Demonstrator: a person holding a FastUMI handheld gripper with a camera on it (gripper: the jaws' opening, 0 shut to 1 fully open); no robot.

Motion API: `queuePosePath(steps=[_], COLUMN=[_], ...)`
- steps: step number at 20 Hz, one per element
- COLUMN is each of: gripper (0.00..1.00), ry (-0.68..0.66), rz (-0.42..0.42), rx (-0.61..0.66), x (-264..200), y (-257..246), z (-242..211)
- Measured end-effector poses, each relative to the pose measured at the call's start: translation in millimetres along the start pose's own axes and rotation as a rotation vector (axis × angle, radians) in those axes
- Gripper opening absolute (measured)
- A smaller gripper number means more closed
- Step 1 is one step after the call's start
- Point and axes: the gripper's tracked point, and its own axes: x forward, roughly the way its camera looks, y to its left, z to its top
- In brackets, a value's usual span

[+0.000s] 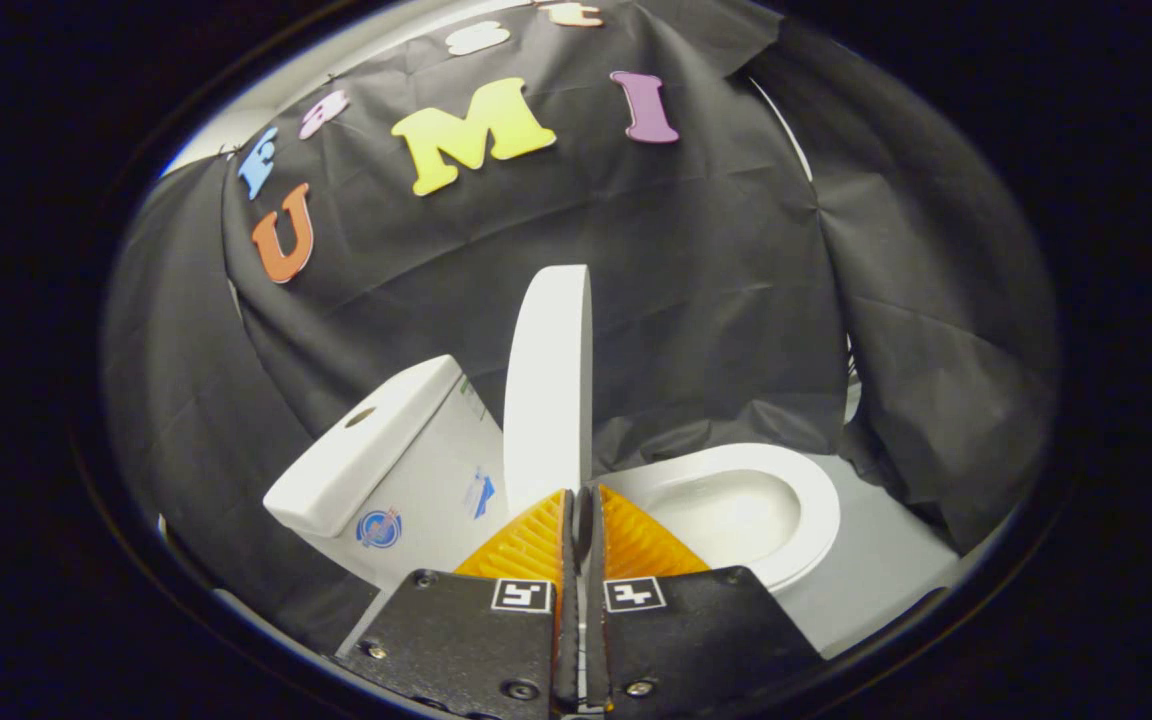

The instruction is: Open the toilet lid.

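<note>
A white toilet stands just beyond my fingers, seen from its side. Its lid [548, 380] is raised and stands nearly upright, edge-on to me, between the tank [386, 450] on the left and the open seat and bowl [736, 500] on the right. My gripper [577, 492] is shut, its two fingers pressed together with nothing visible between them. The fingertips sit right at the lower end of the lid, near the hinge; I cannot tell whether they touch it.
Black cloth hangs close behind and around the toilet. A pale floor [876, 570] shows to the right of the bowl. The tank's flat top has a round button [360, 415].
</note>
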Motion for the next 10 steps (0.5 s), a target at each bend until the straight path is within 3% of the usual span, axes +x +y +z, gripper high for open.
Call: queuePosePath(steps=[10], gripper=[0.06], ry=[-0.009], rz=[-0.012], rx=[-0.098], x=[1.0], y=[14.6], z=[0.0])
